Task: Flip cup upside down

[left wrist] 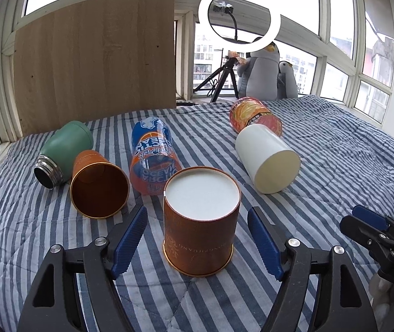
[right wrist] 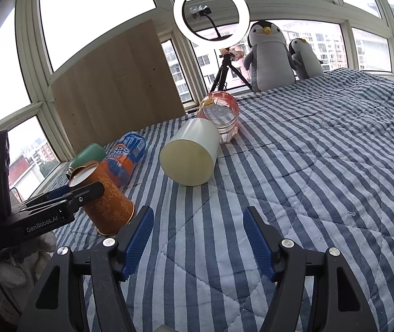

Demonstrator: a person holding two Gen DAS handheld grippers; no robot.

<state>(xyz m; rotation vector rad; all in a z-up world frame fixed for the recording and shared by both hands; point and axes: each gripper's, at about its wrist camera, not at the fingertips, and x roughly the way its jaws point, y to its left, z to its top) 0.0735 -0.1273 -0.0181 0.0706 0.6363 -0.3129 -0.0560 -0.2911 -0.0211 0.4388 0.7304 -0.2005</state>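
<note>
Both tongs stand spread apart, gripping nothing. Left tongs point(left wrist: 197, 244) flank an orange cup point(left wrist: 201, 221) that stands upside down on the striped bed point(left wrist: 335, 166), white base upward, clear gaps showing between its wall and each blue pad. Right tongs point(right wrist: 198, 242) hover over bare bedding, with that same cup point(right wrist: 105, 202) at their 10 o'clock, beside the left tool's black arm.

Counted from the left wrist view, six containers sit on the bed. Two are orange cups: the inverted one, and a second orange cup point(left wrist: 100, 186) lying on its side at 10 o'clock from it, mouth toward the camera. One green flask point(left wrist: 64, 152) lies just behind that, steel neck forward. One blue-and-orange printed cup point(left wrist: 152, 155) lies at 11 o'clock. One white cup point(left wrist: 268, 160) lies on its side at 1 o'clock, touching one red-orange printed cup point(left wrist: 252, 116) behind it.

Beyond the bed stand two plush penguins point(right wrist: 271, 55), one ring light point(right wrist: 211, 11) on a tripod, and one wooden board point(left wrist: 94, 61).
</note>
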